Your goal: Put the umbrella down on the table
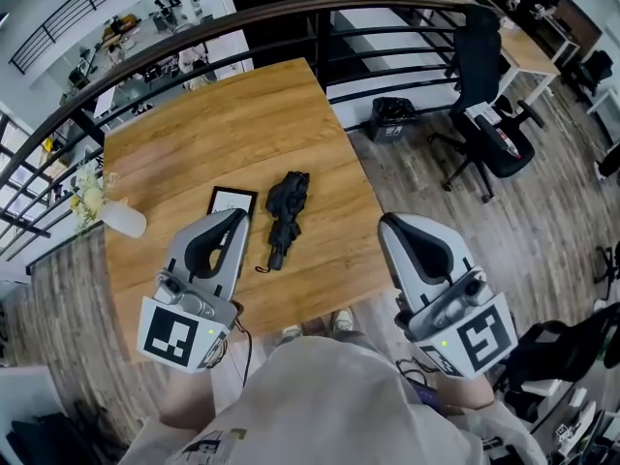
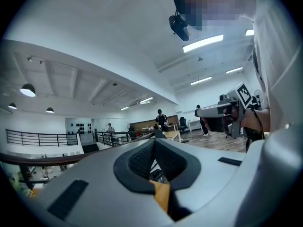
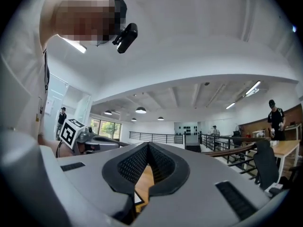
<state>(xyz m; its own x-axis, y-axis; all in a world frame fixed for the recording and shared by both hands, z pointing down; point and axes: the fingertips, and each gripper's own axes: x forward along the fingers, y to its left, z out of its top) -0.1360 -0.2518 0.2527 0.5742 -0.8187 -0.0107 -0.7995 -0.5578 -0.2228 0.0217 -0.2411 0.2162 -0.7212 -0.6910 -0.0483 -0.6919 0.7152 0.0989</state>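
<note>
A folded black umbrella (image 1: 285,216) lies on the wooden table (image 1: 213,124), its strap end toward the near edge. My left gripper (image 1: 239,213) hovers over the table's near part, just left of the umbrella and apart from it. Its jaws are shut with nothing in them, and in the left gripper view the left gripper (image 2: 154,142) points level. My right gripper (image 1: 386,219) hangs past the table's right near corner, also shut and empty. In the right gripper view the right gripper (image 3: 147,144) has its pads meeting.
A small black-framed card (image 1: 232,201) lies beside the umbrella. At the table's left edge is a white vase (image 1: 121,219) with flowers. A curved black railing (image 1: 320,27) runs behind the table. On the wood floor to the right stand an office chair (image 1: 484,105) and a black basket (image 1: 392,116).
</note>
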